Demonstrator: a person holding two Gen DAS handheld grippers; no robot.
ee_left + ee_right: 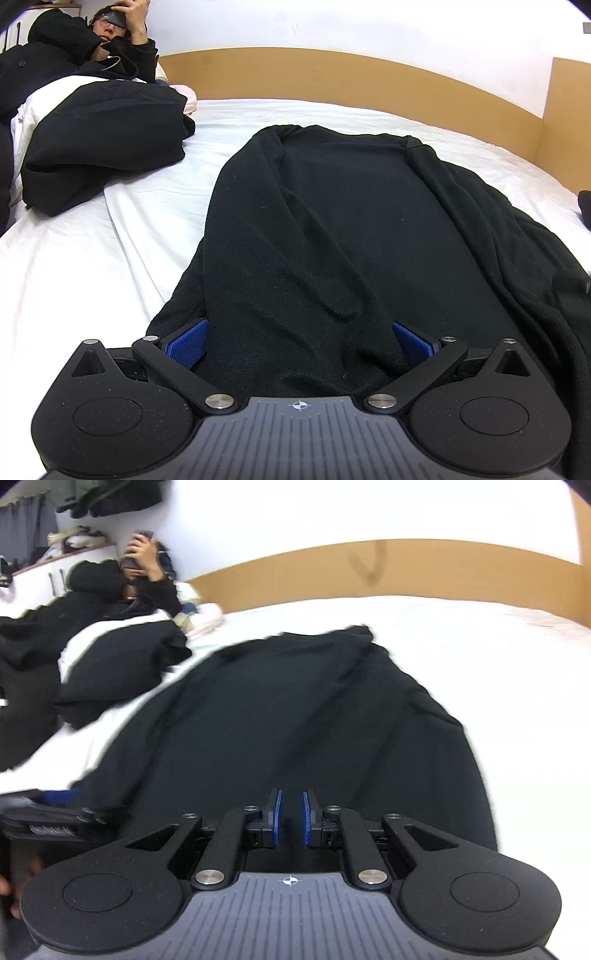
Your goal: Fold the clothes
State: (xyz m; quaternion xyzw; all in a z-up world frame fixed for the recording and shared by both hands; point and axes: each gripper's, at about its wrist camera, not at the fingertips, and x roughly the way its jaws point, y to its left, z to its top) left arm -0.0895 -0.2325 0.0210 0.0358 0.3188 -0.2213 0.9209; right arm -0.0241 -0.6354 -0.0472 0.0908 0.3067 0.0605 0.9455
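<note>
Left wrist view shows my left gripper [300,341] low over the near edge of a black garment [354,229] that lies spread on the white bed [92,266]. Its jaws stand wide, and a thick bunch of the cloth fills the gap between the 2 blue pads [190,341]. Both pads sit against the cloth, but I cannot tell whether they press on it. The garment runs from the near edge away toward the wooden headboard [332,74], with long folds along its left and right sides.

Right wrist view is blurred. My right gripper [291,818] hangs over the near part of the same garment [295,716], its jaws drawn narrow with a thin slit left between the pads [277,818]. I cannot tell whether any cloth is caught in that slit. At the near left of this view, the left gripper [55,805] shows at the garment's edge.

On the far left, a person [74,51] in black lies on the bed, holding a phone [118,18] up. A black bundle [103,140] rests on the sheet just beside them, apart from the garment.
</note>
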